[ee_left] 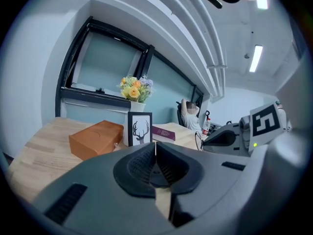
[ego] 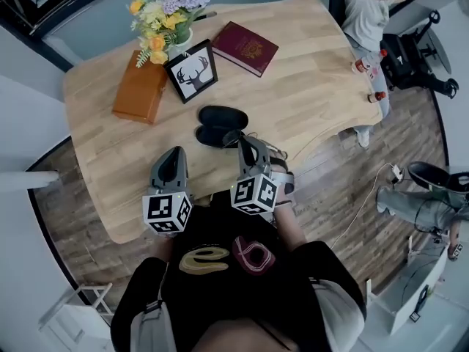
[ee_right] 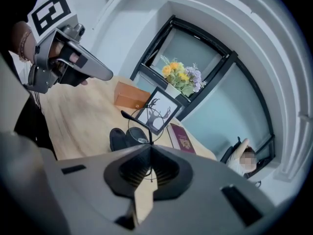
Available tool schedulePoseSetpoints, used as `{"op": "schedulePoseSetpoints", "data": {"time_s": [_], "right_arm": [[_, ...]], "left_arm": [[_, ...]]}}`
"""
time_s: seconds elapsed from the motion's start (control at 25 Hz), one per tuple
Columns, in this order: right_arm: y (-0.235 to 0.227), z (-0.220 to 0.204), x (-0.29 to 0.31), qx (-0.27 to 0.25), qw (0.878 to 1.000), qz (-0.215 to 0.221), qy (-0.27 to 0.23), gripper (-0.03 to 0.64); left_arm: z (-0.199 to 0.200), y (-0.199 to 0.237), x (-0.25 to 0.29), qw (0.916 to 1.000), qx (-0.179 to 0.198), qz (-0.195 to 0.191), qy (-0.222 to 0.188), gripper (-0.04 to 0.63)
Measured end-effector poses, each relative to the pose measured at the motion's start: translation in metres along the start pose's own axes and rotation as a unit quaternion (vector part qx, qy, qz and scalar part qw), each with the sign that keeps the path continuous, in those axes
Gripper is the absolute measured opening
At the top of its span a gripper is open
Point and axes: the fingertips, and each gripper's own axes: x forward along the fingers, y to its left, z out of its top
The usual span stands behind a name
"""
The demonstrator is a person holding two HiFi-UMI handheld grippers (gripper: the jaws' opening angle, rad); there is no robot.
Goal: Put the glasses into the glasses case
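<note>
Glasses point(ee_right: 137, 122) with thin round wire rims are pinched in the right gripper point(ee_right: 150, 150), whose jaws are closed tight on the frame, over the wooden table point(ego: 110, 160). The black glasses case point(ego: 220, 125) lies open on the table just beyond them, in front of a deer picture frame point(ego: 192, 70). The left gripper point(ee_left: 155, 146) hovers alongside, jaws pressed together with nothing between.
</note>
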Motion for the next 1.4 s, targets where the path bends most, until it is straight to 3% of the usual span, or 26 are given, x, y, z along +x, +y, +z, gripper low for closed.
{"op": "schedulePoseSetpoints", "data": {"time_s": [0.64,1.4], "right_arm": [[-0.001,0.002,0.07,-0.094,0.993,0.064,-0.021,0.012],[0.023,-0.014,0.124,-0.097,0.99,0.105,0.004,0.012]], "left_arm": [[0.003,0.014,0.007,0.9942,-0.011,0.106,-0.012,0.018],[0.004,0.036,0.008,0.9866,-0.01,0.163,0.0,0.018]]}}
